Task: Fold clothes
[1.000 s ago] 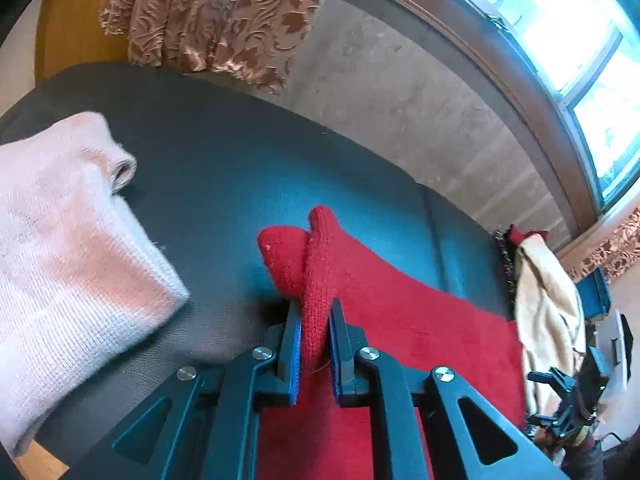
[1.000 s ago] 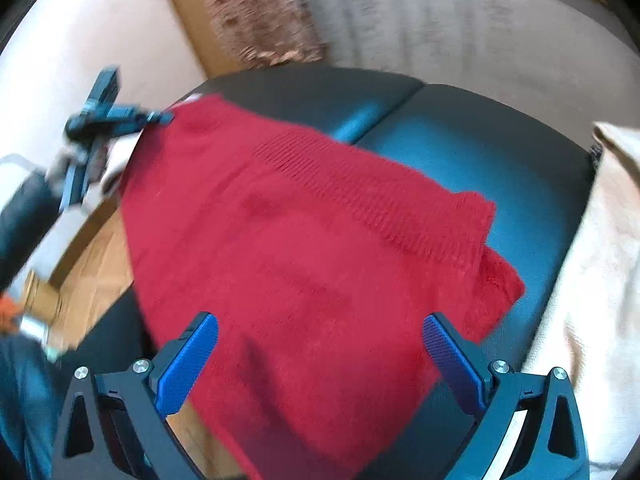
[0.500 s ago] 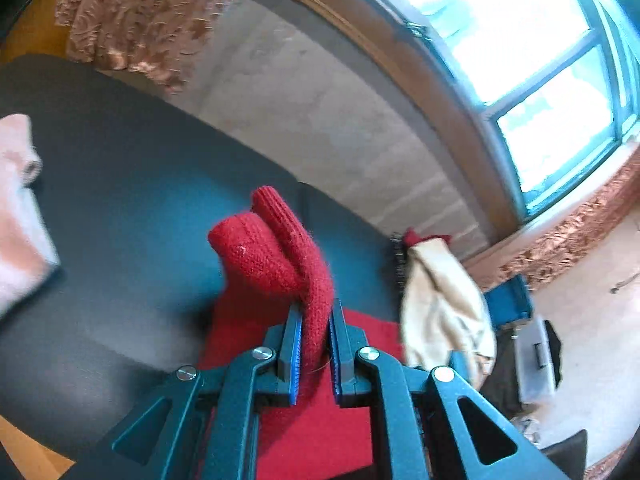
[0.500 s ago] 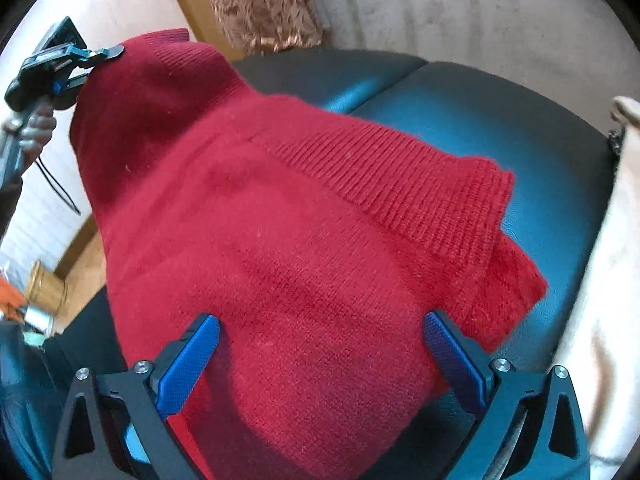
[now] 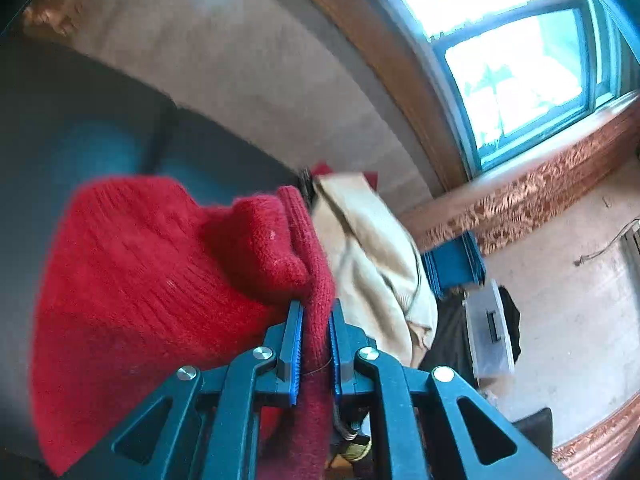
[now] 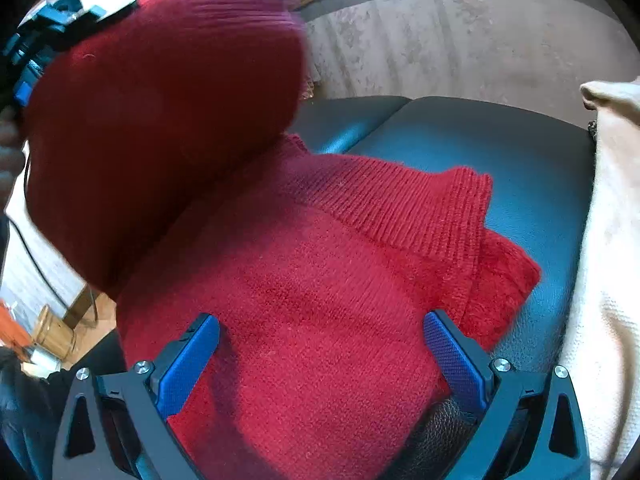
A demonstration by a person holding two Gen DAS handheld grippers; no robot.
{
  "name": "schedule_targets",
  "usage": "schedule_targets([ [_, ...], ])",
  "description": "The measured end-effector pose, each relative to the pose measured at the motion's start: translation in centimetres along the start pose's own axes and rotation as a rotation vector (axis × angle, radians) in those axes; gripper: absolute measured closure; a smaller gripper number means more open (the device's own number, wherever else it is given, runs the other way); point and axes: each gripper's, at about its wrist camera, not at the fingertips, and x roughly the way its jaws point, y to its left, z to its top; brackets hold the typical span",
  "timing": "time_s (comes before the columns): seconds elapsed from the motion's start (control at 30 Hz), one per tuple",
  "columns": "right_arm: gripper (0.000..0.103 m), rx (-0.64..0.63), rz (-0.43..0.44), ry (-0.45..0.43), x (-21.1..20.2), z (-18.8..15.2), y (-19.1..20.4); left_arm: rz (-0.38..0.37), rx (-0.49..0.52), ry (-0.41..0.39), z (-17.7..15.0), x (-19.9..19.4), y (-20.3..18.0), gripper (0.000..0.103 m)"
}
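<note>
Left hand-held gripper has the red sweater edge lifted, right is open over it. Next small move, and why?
Probably carry the left hand-held gripper on across and lower its pinched edge onto the red sweater lying on the dark couch: that flap hangs raised mid-fold, and the right hand-held gripper is open.

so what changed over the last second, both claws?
The left claw, shut on the red sweater's edge throughout, lifted that side and swung it over the rest toward the cream garment; the raised flap now looms large in the right wrist view. The right claw stayed open low over the sweater. Nothing was let go.
</note>
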Motion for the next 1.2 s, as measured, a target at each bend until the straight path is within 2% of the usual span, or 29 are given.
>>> schedule_targets([
  [0.1, 0.000, 0.010, 0.015, -0.014, 0.2, 0.1, 0.2, 0.021, 0.004, 0.062, -1.0, 4.3, -0.6, 0.093],
  [0.17, 0.000, 0.017, 0.025, -0.022, 0.1, 0.1, 0.0, 0.068, 0.028, 0.088, -1.5, 6.8, -0.6, 0.093],
  [0.3, 0.000, 0.027, 0.039, -0.034, 0.1, 0.1, -0.1, 0.101, -0.069, 0.167, -2.2, 11.1, 2.0, 0.093],
  [0.37, 0.000, 0.019, 0.031, -0.033, 0.1, 0.2, -0.1, 0.107, -0.092, 0.180, -2.7, 12.4, 2.8, 0.093],
  [0.47, 0.000, 0.006, 0.014, -0.029, 0.3, 0.3, 0.2, 0.128, -0.074, 0.182, -2.9, 13.0, 3.0, 0.093],
  [0.6, 0.000, -0.003, -0.005, -0.029, 0.0, 0.3, 0.4, 0.133, -0.130, 0.217, -2.7, 13.0, 3.5, 0.090],
  [0.7, 0.000, -0.030, -0.046, -0.017, 0.2, 0.6, 1.4, 0.123, -0.135, 0.237, -2.3, 12.4, 2.3, 0.087],
  [0.83, 0.000, -0.079, -0.112, 0.033, -0.6, 0.5, 3.0, 0.012, -0.082, 0.259, -1.3, 9.5, -1.1, 0.087],
  [0.97, 0.000, -0.072, -0.132, 0.103, -3.2, -1.1, 3.9, -0.060, 0.013, 0.188, 0.0, 4.5, -2.8, 0.084],
  [1.07, 0.000, -0.058, -0.146, 0.140, -5.8, -2.7, 4.5, -0.007, 0.078, 0.063, 0.9, -0.1, -1.3, 0.083],
  [1.13, 0.000, -0.053, -0.145, 0.146, -7.0, -2.8, 4.7, 0.076, 0.106, -0.020, 0.6, -2.8, 1.1, 0.083],
  [1.2, 0.000, -0.054, -0.112, 0.115, -8.6, -2.2, 5.9, 0.150, 0.099, -0.062, 0.1, -4.3, 3.8, 0.083],
])
